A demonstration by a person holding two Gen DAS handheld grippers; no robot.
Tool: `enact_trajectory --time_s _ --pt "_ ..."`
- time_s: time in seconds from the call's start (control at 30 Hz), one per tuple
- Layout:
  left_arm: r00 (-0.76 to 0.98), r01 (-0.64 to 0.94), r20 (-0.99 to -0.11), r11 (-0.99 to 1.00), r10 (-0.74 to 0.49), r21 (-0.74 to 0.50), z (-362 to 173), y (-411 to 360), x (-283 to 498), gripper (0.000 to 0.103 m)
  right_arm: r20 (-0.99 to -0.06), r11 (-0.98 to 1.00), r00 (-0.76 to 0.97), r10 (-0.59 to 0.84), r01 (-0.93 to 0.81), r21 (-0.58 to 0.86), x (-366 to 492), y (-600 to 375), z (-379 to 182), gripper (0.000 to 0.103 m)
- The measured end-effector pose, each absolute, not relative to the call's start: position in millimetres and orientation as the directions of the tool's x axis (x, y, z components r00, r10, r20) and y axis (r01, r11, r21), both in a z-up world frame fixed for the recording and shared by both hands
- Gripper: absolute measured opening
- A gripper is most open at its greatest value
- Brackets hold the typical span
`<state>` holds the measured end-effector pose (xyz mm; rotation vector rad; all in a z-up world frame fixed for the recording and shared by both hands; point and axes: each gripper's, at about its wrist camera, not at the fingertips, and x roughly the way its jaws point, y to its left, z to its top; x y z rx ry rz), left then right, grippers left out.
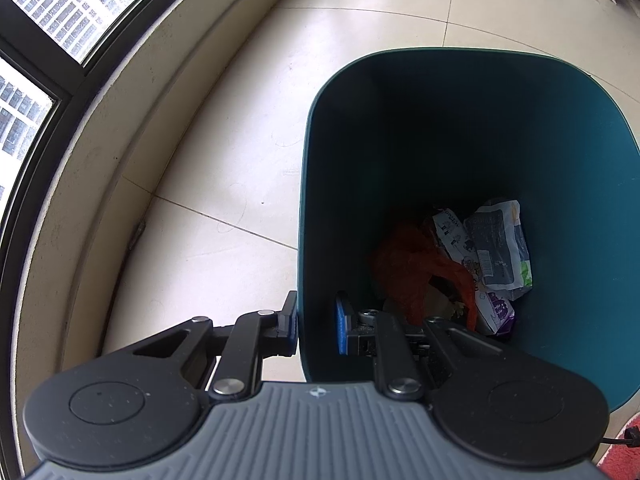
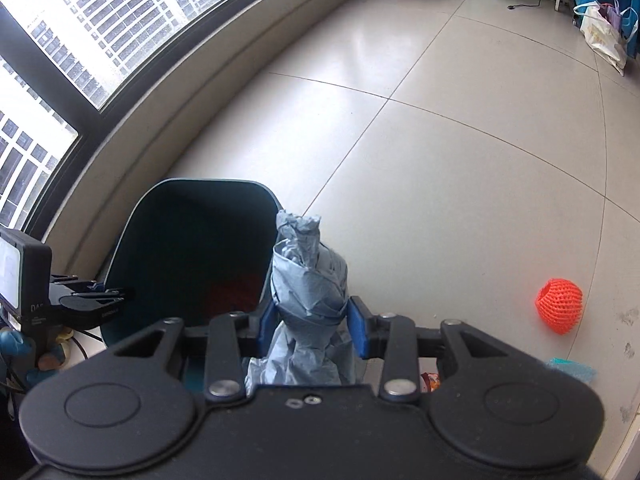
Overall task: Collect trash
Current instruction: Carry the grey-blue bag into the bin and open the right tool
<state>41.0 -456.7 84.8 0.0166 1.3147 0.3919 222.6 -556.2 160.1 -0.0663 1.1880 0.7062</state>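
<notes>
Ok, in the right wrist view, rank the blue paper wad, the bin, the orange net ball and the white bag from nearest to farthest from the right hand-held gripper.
1. Blue paper wad: clamped in the right hand-held gripper.
2. Bin: just ahead, left.
3. Orange net ball: on the floor, right.
4. White bag: far, upper right.

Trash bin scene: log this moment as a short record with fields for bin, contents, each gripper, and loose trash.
bin: teal trash bin, open top, on tiled floor beside the window
contents: red bag, printed wrappers
left gripper: fingers straddle the bin wall, one outside, one inside; contact unclear
right gripper: shut on crumpled blue-grey paper, near the bin
loose trash: orange foam net on floor
</notes>
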Motion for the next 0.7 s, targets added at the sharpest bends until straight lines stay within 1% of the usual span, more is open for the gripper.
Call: enact_trajectory --time_s 0.2,0.3,0.47,0.7 --pt "0.201 -0.273 -0.938 0.936 0.283 0.224 87 -456 40 0.017 -0.841 0.702 0.152 0.518 -0.638 0.317 212 -506 182 0.036" --pt "0.203 -0.273 -0.939 0.937 0.279 0.219 88 -455 40 0.017 -0.847 0.680 0.127 0.516 -0.662 0.315 212 -483 177 0.036" --pt "0.205 -0.272 -0.939 0.938 0.274 0.215 89 -453 39 0.017 -0.872 0.659 0.092 0.481 -0.694 0.290 216 -439 153 0.036" --pt "0.209 -0.272 -0.941 0.940 0.267 0.206 91 -450 39 0.017 -0.929 0.651 0.083 0.360 -0.735 0.187 208 -383 97 0.036"
